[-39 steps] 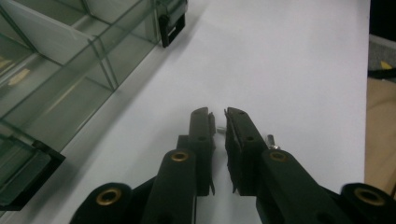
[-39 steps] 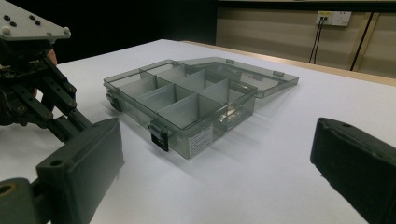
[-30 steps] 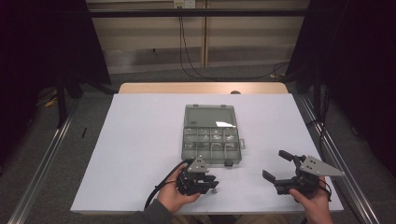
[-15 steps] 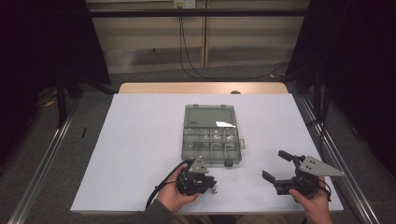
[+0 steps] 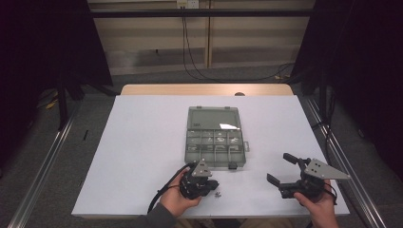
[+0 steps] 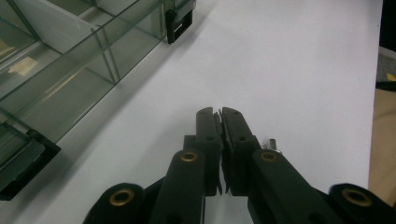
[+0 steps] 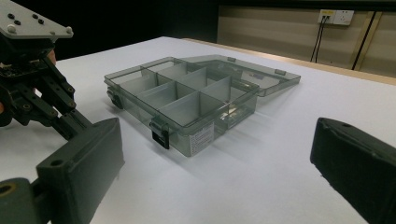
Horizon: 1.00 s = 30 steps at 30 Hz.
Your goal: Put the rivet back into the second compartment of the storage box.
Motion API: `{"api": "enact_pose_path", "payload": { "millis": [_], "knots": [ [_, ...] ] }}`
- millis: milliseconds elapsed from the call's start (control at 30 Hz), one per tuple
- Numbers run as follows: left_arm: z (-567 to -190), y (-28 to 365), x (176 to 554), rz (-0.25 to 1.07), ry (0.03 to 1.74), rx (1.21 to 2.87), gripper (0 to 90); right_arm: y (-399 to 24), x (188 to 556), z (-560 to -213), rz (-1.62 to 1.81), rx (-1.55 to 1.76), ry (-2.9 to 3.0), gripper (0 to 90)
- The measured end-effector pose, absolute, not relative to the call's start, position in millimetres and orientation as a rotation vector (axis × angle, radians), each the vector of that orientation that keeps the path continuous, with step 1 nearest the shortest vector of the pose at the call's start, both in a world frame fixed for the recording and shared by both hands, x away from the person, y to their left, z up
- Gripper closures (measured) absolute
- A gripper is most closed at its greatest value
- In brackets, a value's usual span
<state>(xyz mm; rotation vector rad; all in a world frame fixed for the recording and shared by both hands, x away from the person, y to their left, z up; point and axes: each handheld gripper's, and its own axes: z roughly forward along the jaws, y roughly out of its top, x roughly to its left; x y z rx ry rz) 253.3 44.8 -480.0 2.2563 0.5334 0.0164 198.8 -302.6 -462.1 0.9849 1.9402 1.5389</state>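
— White surface [image 5: 142, 156] under dark surroundings, seen from the high view: what's on it?

— A clear compartment box [image 5: 214, 137] at the centre, lid laid open toward twelve o'clock. The left tongs [image 5: 211, 183] sit at about six o'clock of the box, just off its near edge, with tiny screws [image 5: 217, 194] on the surface beside the tips. The right tongs [image 5: 280, 168] hover at roughly four o'clock, well apart from the box.

— And the left gripper view?

— Left tongs [image 6: 220, 114] clenched, jaws pressed together with perhaps a sliver of something between; too small to tell. One small screw [image 6: 272, 143] lies touching the jaw's side. The box corner [image 6: 93, 56] sits at ten o'clock.

— Right gripper view?

— Right tongs [image 7: 219, 182] released, jaws wide, the box [image 7: 187, 98] ahead at twelve.

— Which step, then?

— I'd judge a screw pick-up near the box; next calls for confirming the pinch, then carrying it over a compartment.
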Motion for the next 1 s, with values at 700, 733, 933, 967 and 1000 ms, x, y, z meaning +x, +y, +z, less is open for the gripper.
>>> {"api": "enact_pose_path", "payload": {
  "millis": [700, 733, 933, 967, 1000],
  "knots": [
    [-448, 70, 275, 0.059, 0.624, 2.141, 86.8, -305, 199, -462, 1.547, 0.992, 1.921, 2.6],
    [-446, 71, 277, 0.061, 0.626, 2.138, 86.8, -305, 199, -462, 1.548, 0.992, 1.921, 2.6],
    [-440, 70, 289, 0.085, 0.647, 2.120, 86.8, -305, 199, -462, 1.547, 0.990, 1.923, 2.6],
    [-439, 71, 292, 0.092, 0.654, 2.124, 86.7, -305, 198, -462, 1.547, 0.993, 1.922, 2.6],
    [-438, 71, 294, 0.096, 0.655, 2.123, 86.7, -305, 198, -462, 1.547, 0.993, 1.922, 2.6]
  ]
}}
